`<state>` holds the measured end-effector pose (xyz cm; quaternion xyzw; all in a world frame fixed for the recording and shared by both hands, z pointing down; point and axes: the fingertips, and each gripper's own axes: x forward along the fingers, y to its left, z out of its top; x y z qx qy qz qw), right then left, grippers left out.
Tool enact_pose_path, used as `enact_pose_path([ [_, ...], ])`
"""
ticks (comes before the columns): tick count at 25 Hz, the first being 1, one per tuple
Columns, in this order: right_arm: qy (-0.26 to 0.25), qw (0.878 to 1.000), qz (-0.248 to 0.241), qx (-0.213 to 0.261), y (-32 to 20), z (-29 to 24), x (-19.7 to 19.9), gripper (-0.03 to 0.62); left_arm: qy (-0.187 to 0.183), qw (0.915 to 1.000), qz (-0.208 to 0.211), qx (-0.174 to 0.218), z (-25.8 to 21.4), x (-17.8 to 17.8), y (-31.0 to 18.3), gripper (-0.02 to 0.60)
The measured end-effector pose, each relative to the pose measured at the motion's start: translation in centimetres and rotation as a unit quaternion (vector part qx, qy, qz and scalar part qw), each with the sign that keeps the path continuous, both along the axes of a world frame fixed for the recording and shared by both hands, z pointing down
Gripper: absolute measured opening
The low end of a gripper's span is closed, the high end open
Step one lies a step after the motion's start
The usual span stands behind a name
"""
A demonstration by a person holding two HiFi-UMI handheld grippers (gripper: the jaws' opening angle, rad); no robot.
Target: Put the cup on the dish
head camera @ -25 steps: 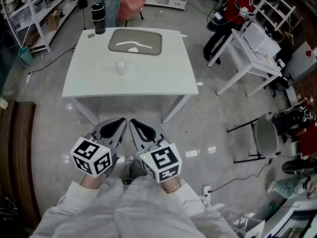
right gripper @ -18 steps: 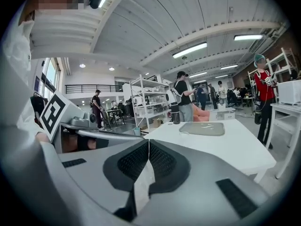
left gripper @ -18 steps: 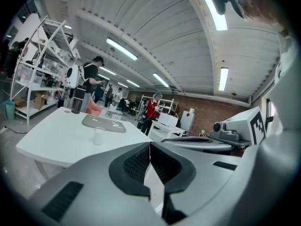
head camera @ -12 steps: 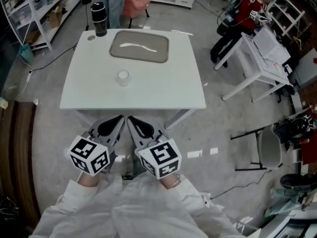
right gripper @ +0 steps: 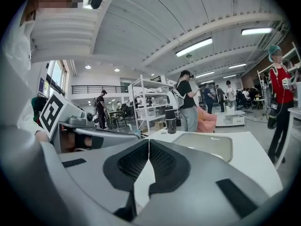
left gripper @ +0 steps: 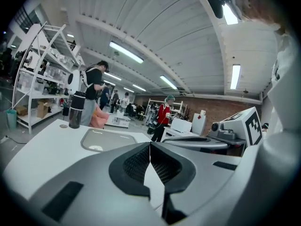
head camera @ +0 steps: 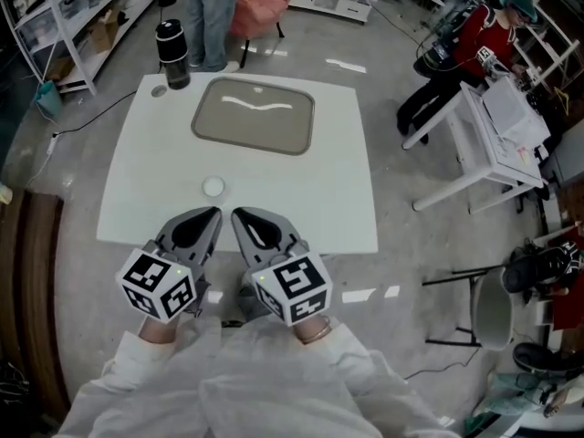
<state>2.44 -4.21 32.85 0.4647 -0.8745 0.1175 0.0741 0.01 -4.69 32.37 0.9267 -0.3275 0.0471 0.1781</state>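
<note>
A square white table (head camera: 347,199) with a smooth matte top stands on a glossy grey concrete floor (head camera: 429,245). On its far half, toward 12 o'clock, lies the dish (head camera: 254,117). It is a shallow rectangular grey-beige tray with rounded corners and a raised rim, and its sheen catches a streak of ceiling light.

The cup (head camera: 213,187) is small, round and white, and from above it shows as a plain circle. It stands on the bare tabletop, apart from the dish, at about 7 o'clock from it. A dark cylindrical tumbler (head camera: 172,42) with a lighter band is upright at the table's 11 o'clock corner. A small flat grey disc (head camera: 158,89) lies just beside the tumbler.

At the near edge of the table, the left gripper (head camera: 215,212) and the right gripper (head camera: 234,213) sit side by side, tips pointing toward 12 o'clock. The cup is just beyond the left tip and clear of it.

Each gripper has smooth grey moulded shells and a white cube (head camera: 157,284) printed with black square markers. Their own views show both pairs of jaws pressed together along a thin seam, with nothing between them. The dark pads (right gripper: 133,163) have a fine mesh texture.

White sleeves (head camera: 137,381) cover the person's forearms. Another person in jeans (head camera: 212,12) stands past the table's far edge.
</note>
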Motion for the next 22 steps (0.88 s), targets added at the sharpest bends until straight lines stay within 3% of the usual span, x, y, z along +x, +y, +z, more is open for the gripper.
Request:
enact_pose_path([
  [5,0.009,0.999,-0.043,-0.015,-4.5,1.5,2.1,0.014,-0.002,0.9999,-0.017,-0.001,0.7,2.8,-5.3,0.009],
  [9,0.017,0.998,-0.064,-0.021,-7.5,2.9,2.4,0.014,-0.007,0.9993,-0.036,-0.006,2.0,2.8,-8.3,0.009],
  [17,0.018,0.995,-0.088,-0.039,-8.8,4.8,2.0,0.014,-0.03,0.9967,-0.076,-0.001,3.0,1.3,-9.7,0.009],
  [22,0.01,0.994,-0.095,-0.046,-9.0,5.4,1.9,0.014,-0.042,0.9961,-0.078,-0.004,3.4,1.3,-9.9,0.009],
])
